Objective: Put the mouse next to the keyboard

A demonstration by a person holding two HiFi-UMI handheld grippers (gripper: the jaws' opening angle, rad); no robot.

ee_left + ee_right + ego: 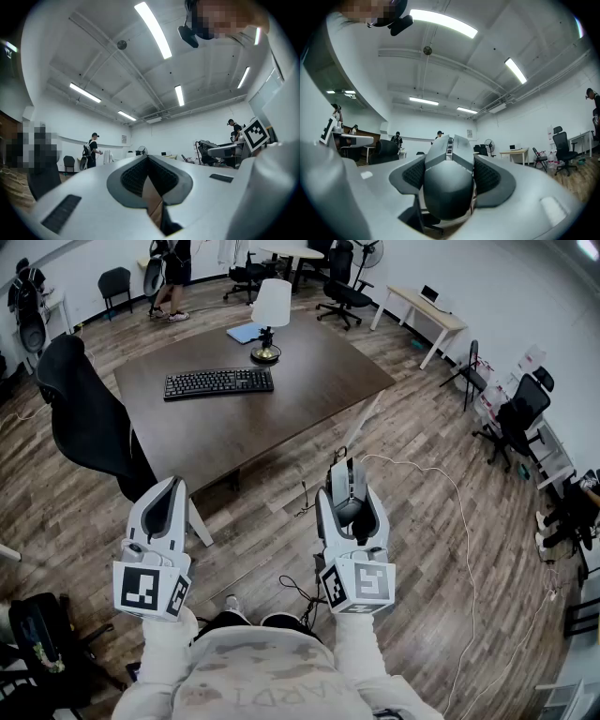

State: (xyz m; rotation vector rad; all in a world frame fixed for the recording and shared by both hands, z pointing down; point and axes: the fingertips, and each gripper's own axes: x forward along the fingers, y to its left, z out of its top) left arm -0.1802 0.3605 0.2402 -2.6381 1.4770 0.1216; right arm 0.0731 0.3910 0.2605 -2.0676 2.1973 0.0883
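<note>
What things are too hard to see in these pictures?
- Head view: letters on the keyboard are too small to read.
- Head view: the lamp partly covers a blue thing on the table; what it is stays unclear.
- Right gripper view: the mouse and jaws fill the bottom, so no keyboard shows.

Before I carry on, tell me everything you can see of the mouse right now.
The mouse is grey, matte plastic by its look. Its darker rounded back faces the person, and two lighter button panels, with a wheel strip between them, point away. The right gripper holds it, with the ribbed pads pressing on both flanks. It sits roughly level in the air above the wooden floor, short of the table and well apart from the keyboard. I can make out no cord on it.
</note>
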